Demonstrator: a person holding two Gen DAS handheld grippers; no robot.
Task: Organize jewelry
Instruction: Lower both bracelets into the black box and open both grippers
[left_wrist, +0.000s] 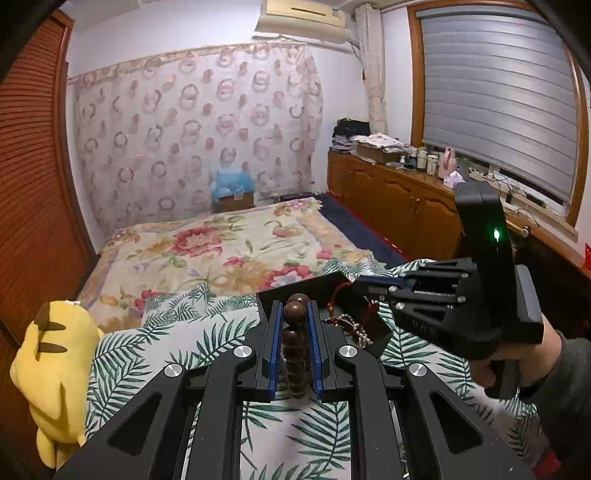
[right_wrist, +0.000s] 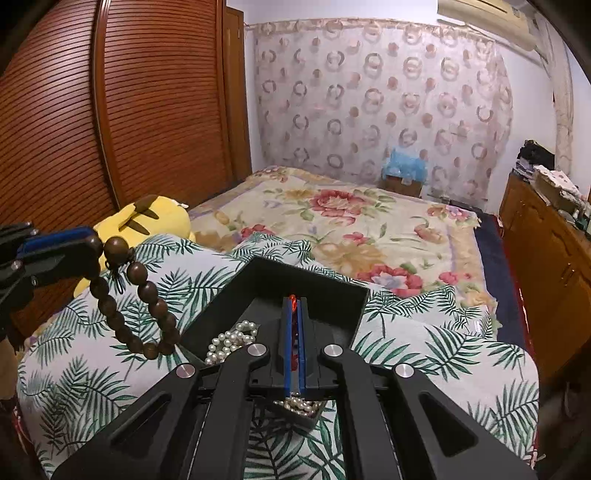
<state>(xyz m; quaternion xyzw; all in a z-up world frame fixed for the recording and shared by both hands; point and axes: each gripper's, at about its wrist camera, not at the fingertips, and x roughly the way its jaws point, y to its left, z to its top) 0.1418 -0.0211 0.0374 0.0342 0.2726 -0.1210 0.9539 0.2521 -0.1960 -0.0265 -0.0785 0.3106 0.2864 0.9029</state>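
My left gripper (left_wrist: 294, 308) is shut on a brown wooden bead bracelet (left_wrist: 294, 343) and holds it above the leaf-print pillow; in the right wrist view the bracelet (right_wrist: 138, 306) hangs in a loop from the left gripper (right_wrist: 88, 243) at the left. A black jewelry tray (right_wrist: 343, 295) lies on the pillow with a pearl strand (right_wrist: 231, 341) inside. My right gripper (right_wrist: 294, 306) is shut on a red cord piece (right_wrist: 293, 301) over the tray. In the left wrist view the right gripper (left_wrist: 364, 286) reaches over the tray (left_wrist: 280, 291).
A yellow plush toy (left_wrist: 55, 365) lies left of the pillow (left_wrist: 177, 343). A floral blanket (left_wrist: 221, 247) covers the bed beyond. A wooden wardrobe (right_wrist: 110, 110) stands at the left and a wooden cabinet (left_wrist: 399, 199) with clutter at the right.
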